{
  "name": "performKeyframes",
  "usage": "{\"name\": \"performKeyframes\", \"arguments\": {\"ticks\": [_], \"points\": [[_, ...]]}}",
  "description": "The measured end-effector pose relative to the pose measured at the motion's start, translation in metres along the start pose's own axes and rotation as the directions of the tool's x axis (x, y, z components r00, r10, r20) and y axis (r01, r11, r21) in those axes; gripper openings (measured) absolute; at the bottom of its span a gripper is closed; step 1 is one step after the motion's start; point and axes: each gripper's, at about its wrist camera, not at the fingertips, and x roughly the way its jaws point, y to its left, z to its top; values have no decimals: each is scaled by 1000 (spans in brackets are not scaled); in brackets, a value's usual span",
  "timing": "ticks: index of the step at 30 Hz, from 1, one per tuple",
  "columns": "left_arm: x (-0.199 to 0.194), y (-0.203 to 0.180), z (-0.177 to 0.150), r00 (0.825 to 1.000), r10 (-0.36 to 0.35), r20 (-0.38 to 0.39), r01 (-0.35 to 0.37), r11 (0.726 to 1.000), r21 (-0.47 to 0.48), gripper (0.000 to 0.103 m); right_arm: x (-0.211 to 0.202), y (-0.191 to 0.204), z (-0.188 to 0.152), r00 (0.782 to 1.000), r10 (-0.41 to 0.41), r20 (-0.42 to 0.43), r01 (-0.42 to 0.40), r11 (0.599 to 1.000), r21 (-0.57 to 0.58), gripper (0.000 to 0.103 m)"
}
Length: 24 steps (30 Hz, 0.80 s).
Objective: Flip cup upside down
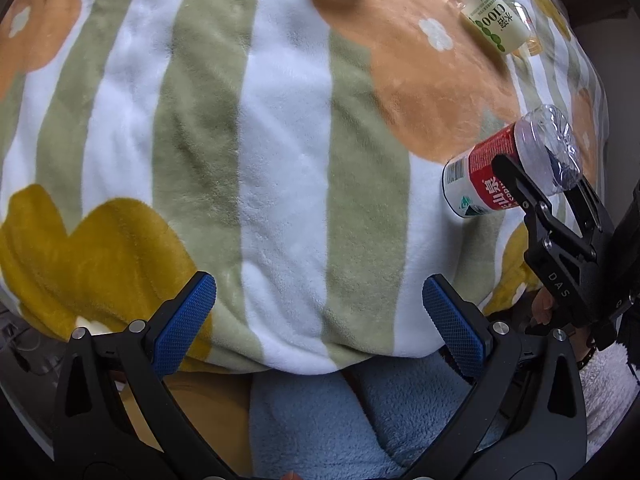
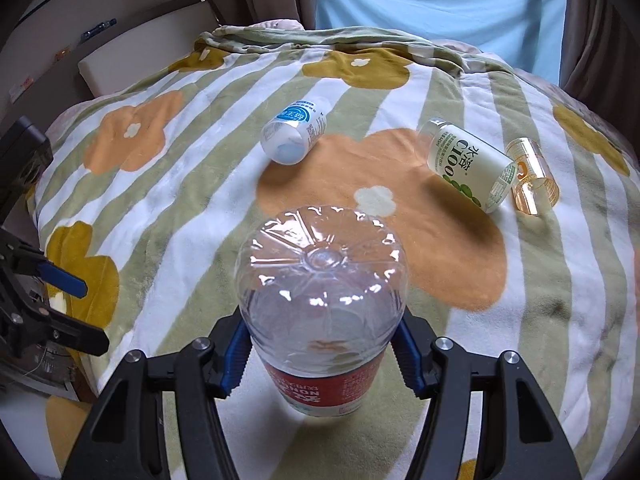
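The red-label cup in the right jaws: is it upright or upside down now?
Upside down. In the right wrist view the red-label cup shows its closed moulded base on top; the label text reads inverted. The right gripper clamps its sides.

You see the blanket (image 2: 192, 184) striped in white and sage green, printed with orange and mustard flowers with white centres; the cup (image 2: 320, 300) is clear plastic with a red label bearing white lettering and a white band at its rim; the lying bottle (image 2: 470, 164) carries a pale cream label with green dots; the small cup (image 2: 294, 132) shows a blue-and-white label; the amber cup (image 2: 532, 176) is translucent; the left gripper (image 1: 320, 312) and the right gripper (image 2: 322, 356) are black with blue textured pads (image 1: 184, 320).
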Motion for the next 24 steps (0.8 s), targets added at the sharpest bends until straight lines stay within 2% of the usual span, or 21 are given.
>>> {"name": "performKeyframes", "arguments": {"ticks": [12,14,15,17,18,19,24], "points": [[3,-3,-1,1000,4,-12,-4,1000,10,103,-7,11,-21,999,-46,-18,44,997,-67,61],[3,-3,-2,1000,2,-11,-2,1000,8,103,-5,12,-21,998,-66,-23,64,996,-69,74],[3,-4,-2,1000,1,-11,-1,1000,8,103,-7,12,-22,998,-69,-4,69,995,-70,77],[2,-4,-1,1000,0,-10,0,1000,7,103,-11,12,-22,996,-76,38,79,993,-86,94],[2,-4,-1,1000,-1,-9,2,1000,6,103,-12,14,-21,996,-81,48,86,991,-99,98],[2,-3,-1,1000,-3,-9,3,1000,6,103,-12,15,-21,995,-85,54,90,989,-113,101],[-1,-3,-1,1000,-5,1,5,1000,2,103,-13,17,-23,996,-48,72,56,991,-123,101]]}}
